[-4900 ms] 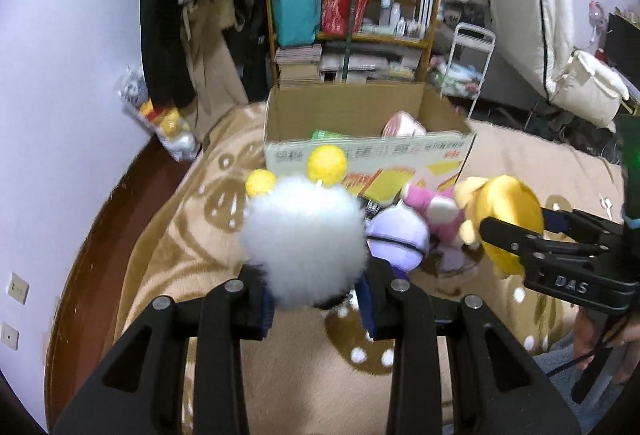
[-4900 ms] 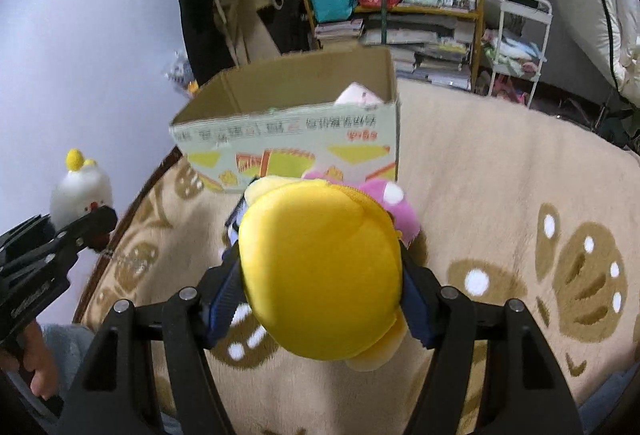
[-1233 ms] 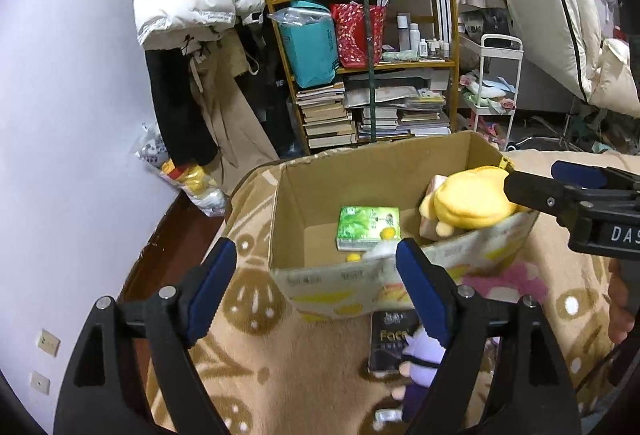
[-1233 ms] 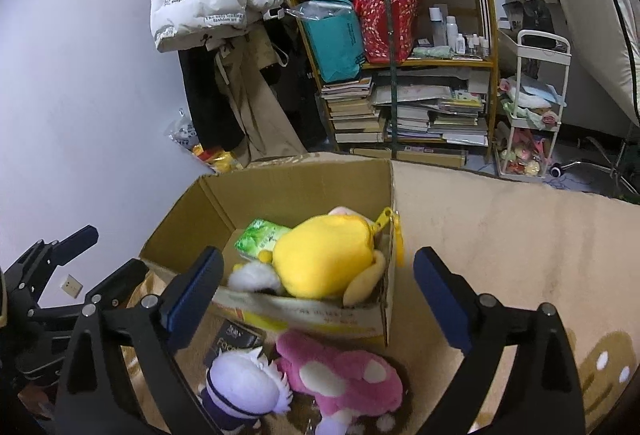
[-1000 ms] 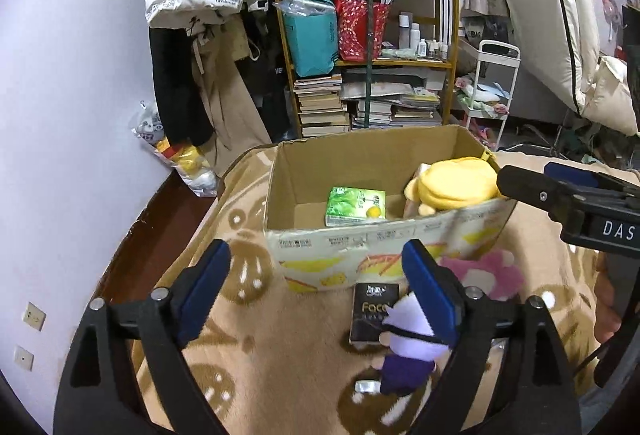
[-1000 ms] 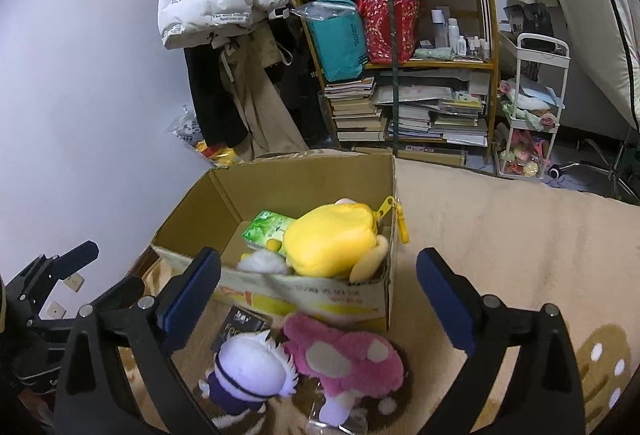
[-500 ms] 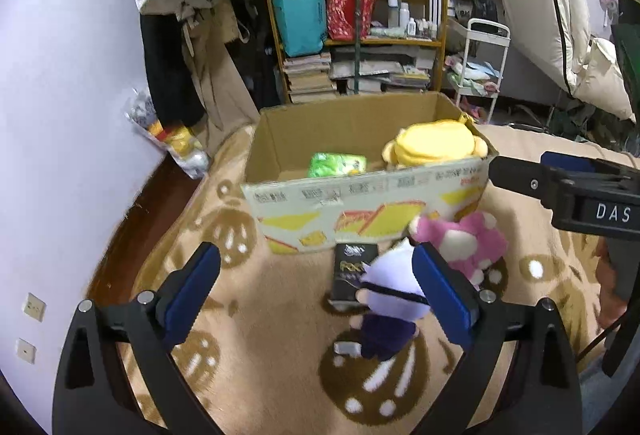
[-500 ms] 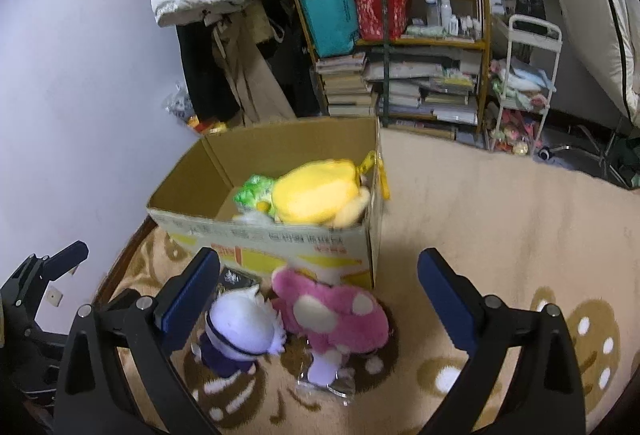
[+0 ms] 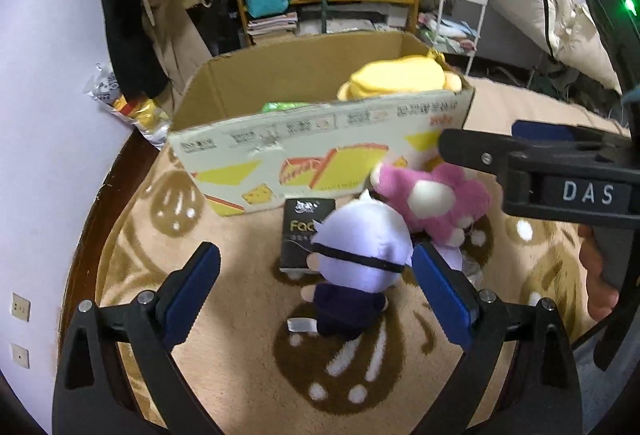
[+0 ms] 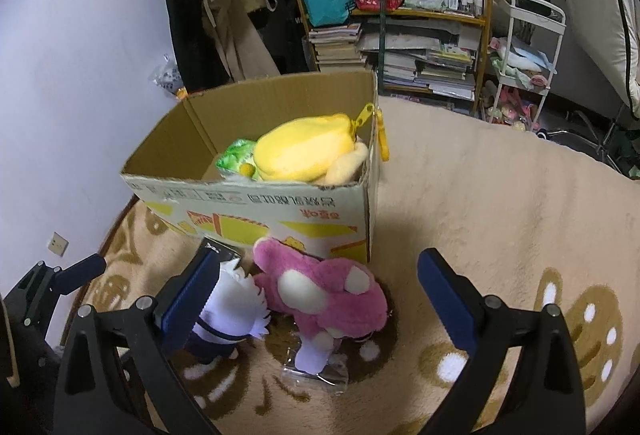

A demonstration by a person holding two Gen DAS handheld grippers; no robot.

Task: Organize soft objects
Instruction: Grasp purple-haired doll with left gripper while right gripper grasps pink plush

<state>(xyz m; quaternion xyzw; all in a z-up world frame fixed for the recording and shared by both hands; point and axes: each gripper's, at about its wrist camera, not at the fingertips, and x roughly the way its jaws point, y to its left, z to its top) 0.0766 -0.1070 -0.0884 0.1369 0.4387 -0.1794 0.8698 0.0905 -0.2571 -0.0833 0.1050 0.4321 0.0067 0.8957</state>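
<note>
Blue-padded left gripper (image 9: 316, 291): jaws wide apart, empty; I frame the white-haired doll (image 9: 360, 255), seated on the rug (image 9: 224, 355) at 12 o'clock, as my likely next pick.
Right gripper (image 10: 320, 295): jaws spread, nothing held; I aim it over the pink plush (image 10: 324, 291), touching the doll at its 9 o'clock.
Black tissue pack (image 9: 298, 231): flat behind the doll.
Cardboard box (image 10: 256, 211): 12 o'clock, the collection point; yellow plush (image 10: 304, 151) inside.

The right gripper (image 9: 568, 171) carries a plate with the white letters "DAS". The black packet (image 9: 301, 235) on the rug shows "Fac", the remainder hidden behind a doll. The cardboard box (image 9: 320, 151) bears upside-down print too blurred to read.
</note>
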